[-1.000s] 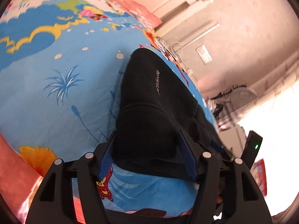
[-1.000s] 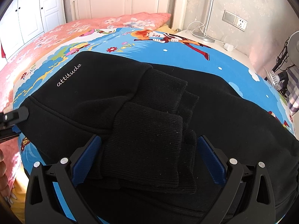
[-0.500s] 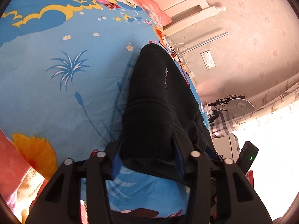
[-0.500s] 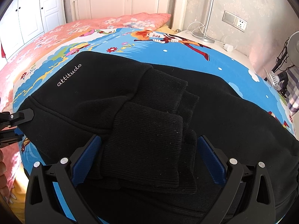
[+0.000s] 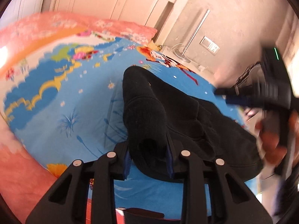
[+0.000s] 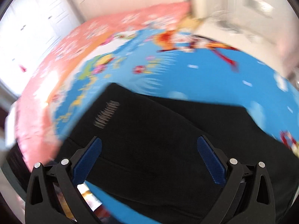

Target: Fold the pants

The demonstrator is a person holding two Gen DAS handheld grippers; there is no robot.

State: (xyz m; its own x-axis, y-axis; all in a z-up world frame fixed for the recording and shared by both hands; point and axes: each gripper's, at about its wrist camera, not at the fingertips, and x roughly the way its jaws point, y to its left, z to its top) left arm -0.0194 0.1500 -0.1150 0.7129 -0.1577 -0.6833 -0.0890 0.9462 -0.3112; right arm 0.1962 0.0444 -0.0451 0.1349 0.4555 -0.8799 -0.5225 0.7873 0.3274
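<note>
Pants [image 5: 160,112] matt black knit cloth; bedsheet [image 5: 56,97] smooth printed cloth.

Bare blue bedsheet [image 5: 56,115] lies open left of the black pants [image 5: 168,112]; right tool [image 5: 243,97] hangs above their right side; pink pillow [image 5: 115,26] behind.

1. Left wrist view: close above the black pants [image 5: 149,115], facing along its fingers [image 5: 127,163] toward the headboard [image 5: 130,5].
2. Right wrist view: close over the pants, blurred, facing likewise.
3. Shared: pants, blue bedsheet [image 6: 205,74].
</note>
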